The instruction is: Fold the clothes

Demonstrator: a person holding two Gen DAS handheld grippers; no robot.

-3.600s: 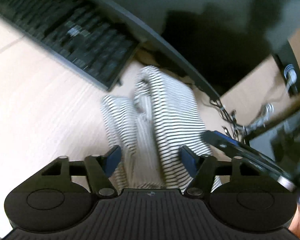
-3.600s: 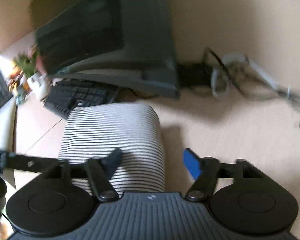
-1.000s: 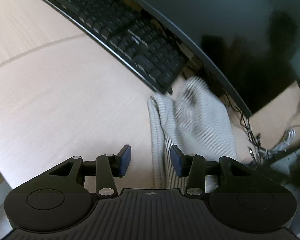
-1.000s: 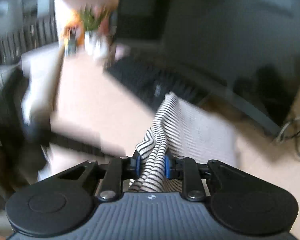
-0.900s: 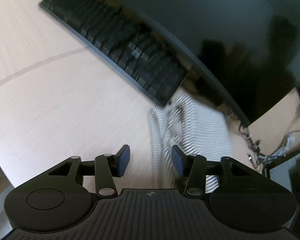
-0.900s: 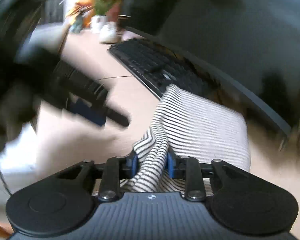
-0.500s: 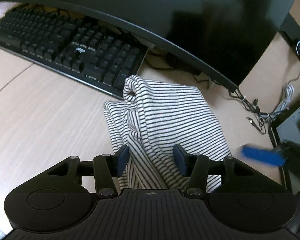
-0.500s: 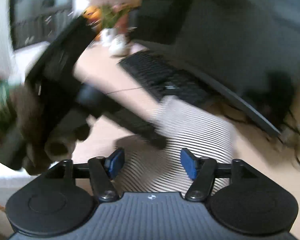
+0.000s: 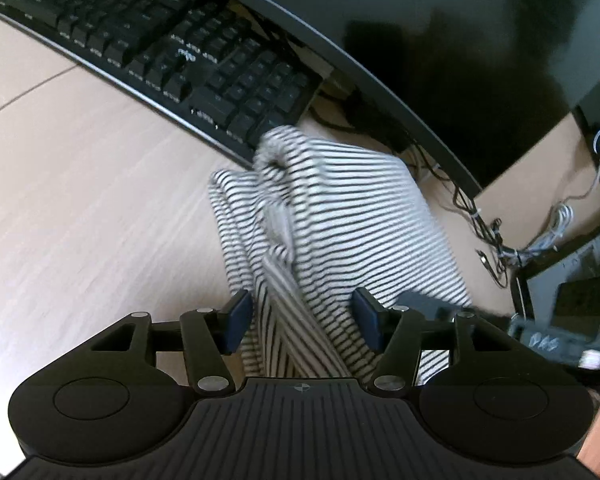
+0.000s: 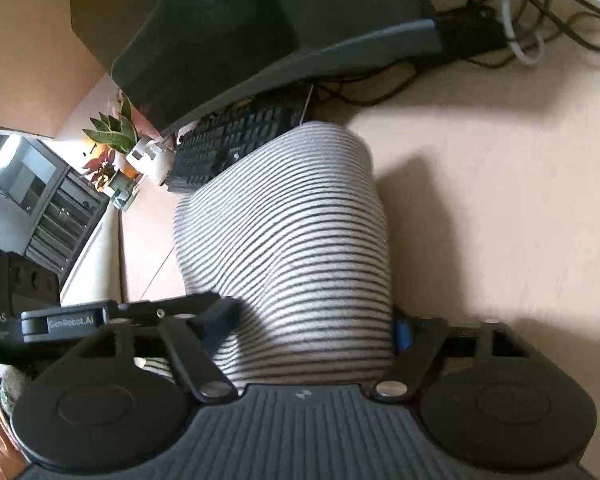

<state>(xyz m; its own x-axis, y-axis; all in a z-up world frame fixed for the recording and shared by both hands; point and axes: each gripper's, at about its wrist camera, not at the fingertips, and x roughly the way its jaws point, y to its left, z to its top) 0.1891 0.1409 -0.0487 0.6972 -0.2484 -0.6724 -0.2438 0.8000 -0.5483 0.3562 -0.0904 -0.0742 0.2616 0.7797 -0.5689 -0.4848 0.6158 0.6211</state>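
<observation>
Straddling the folded striped garment point(image 9: 340, 216) on the desk point(image 9: 80, 200), my left gripper point(image 9: 302, 316) is opening, pads clear; my right gripper point(image 10: 308, 332) is closing around the bundle's near end. Next I must pinch both edges evenly.

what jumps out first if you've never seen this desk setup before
The black-and-white striped garment folded into a bundle mid-desk grabs the eye, its far corner against the black keyboard. Behind both looms a large dark curved monitor. The left gripper is opening and the right gripper closing, each with striped cloth between its jaws.
</observation>
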